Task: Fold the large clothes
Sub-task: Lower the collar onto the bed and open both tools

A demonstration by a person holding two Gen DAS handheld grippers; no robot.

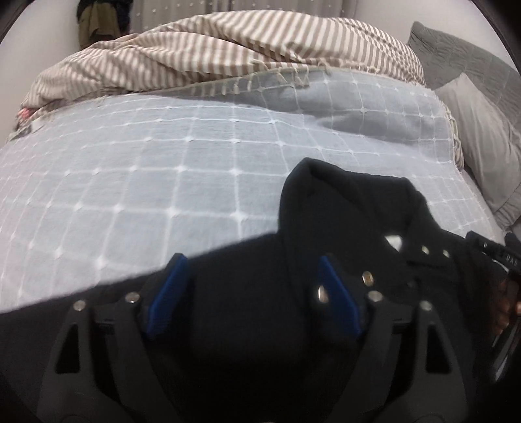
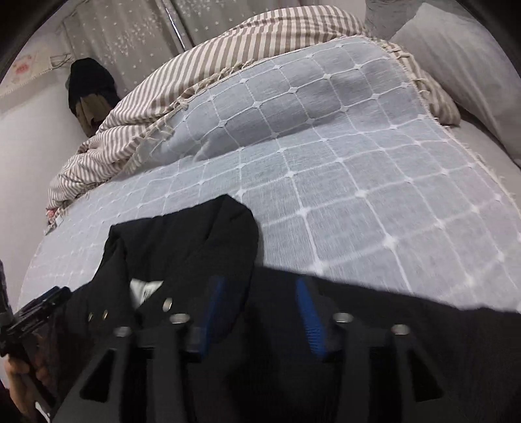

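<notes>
Both tools gape over the black garment (image 1: 342,201); only the right wrist view shows patterned curtains (image 2: 130,32).

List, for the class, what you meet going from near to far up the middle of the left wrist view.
Left tool → black garment → blue checked bedspread → striped blanket → curtain.

You have one black garment (image 1: 342,208) with four metal snaps showing, one blue checked bedspread (image 1: 162,169), one striped blanket (image 1: 208,55), and two grey pillows (image 1: 488,140). You hold two grippers, left (image 1: 252,294) and right (image 2: 260,315), each with two blue fingers (image 1: 167,293).
</notes>
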